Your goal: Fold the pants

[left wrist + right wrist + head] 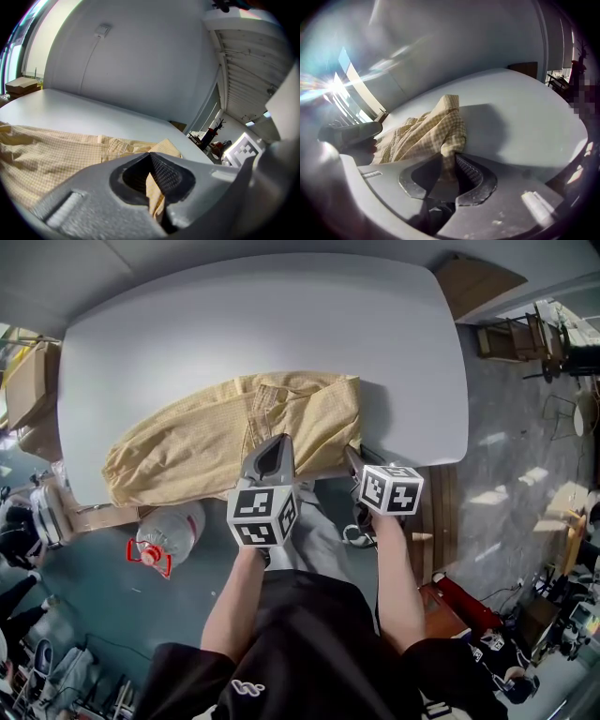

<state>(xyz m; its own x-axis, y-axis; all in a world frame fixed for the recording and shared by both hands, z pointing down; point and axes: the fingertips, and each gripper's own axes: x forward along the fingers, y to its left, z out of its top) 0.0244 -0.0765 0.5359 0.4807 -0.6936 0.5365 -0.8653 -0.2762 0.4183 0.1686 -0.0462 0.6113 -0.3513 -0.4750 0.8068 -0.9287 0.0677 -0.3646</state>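
The pants (pixel 225 432) lie in a loose, rumpled band along the near edge of the counter (pixel 281 324), reaching from its left side to past the middle. My left gripper (pixel 152 180) has its jaws pinched narrow on a fold of the checked cloth at the counter's near edge. My right gripper (pixel 451 171) is clamped the same way on a bunched corner, closer to the counter's right side. The fabric looks thin, light and limp. I expect it to sag from wherever I hold it and to keep no crease by itself. Two holds on one edge should carry it over evenly, though a shallow pinch might slip.
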